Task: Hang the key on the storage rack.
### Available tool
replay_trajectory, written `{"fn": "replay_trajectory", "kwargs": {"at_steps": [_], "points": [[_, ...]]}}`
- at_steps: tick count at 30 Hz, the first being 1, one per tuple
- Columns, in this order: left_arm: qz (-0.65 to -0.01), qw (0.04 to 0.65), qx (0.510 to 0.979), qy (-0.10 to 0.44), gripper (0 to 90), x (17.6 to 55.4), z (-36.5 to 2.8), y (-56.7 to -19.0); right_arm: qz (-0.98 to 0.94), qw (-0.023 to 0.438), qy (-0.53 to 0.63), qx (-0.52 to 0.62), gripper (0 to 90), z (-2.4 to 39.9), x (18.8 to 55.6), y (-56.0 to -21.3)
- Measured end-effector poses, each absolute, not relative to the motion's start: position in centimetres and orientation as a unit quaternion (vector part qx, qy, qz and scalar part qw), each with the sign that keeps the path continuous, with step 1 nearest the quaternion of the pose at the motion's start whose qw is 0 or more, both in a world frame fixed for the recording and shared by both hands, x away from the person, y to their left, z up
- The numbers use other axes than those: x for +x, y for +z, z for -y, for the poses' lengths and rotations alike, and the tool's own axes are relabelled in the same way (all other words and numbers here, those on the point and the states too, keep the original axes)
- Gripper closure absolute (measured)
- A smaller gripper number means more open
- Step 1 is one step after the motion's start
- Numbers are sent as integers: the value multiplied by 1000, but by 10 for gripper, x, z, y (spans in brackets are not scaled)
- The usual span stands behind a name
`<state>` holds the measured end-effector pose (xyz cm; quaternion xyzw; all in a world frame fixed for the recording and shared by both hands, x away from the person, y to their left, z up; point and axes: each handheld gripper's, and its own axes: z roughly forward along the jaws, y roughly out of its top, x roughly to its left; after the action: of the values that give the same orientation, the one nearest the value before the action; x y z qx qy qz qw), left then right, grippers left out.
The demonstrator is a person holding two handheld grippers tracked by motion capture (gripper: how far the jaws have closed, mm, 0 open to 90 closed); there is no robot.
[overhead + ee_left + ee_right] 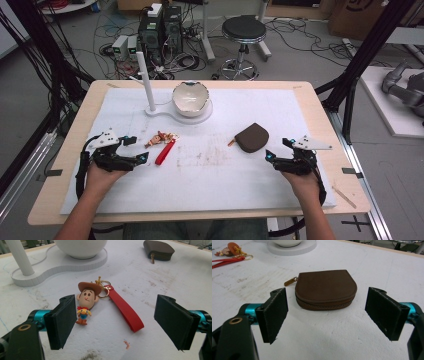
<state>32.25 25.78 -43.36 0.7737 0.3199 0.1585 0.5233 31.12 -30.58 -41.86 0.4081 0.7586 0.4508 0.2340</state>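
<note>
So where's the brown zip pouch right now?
In the high view the brown zip pouch lies right of centre on the white mat, just ahead of the open right gripper, untouched.

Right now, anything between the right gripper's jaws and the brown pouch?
Nothing. In the right gripper view only bare white mat lies between the open right gripper and the brown pouch.

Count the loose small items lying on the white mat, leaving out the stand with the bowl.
2: a cowboy keychain before the left tongs, and a brown zip pouch before the right tongs.
</note>
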Motion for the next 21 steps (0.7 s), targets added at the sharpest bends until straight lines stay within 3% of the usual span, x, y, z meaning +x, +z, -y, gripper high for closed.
{"fn": "replay_trajectory", "kwargs": {"at_steps": [21], "points": [[-321, 523, 774, 156, 183, 325, -259, -435, -762, 234, 452, 399, 185, 304, 308, -420]]}}
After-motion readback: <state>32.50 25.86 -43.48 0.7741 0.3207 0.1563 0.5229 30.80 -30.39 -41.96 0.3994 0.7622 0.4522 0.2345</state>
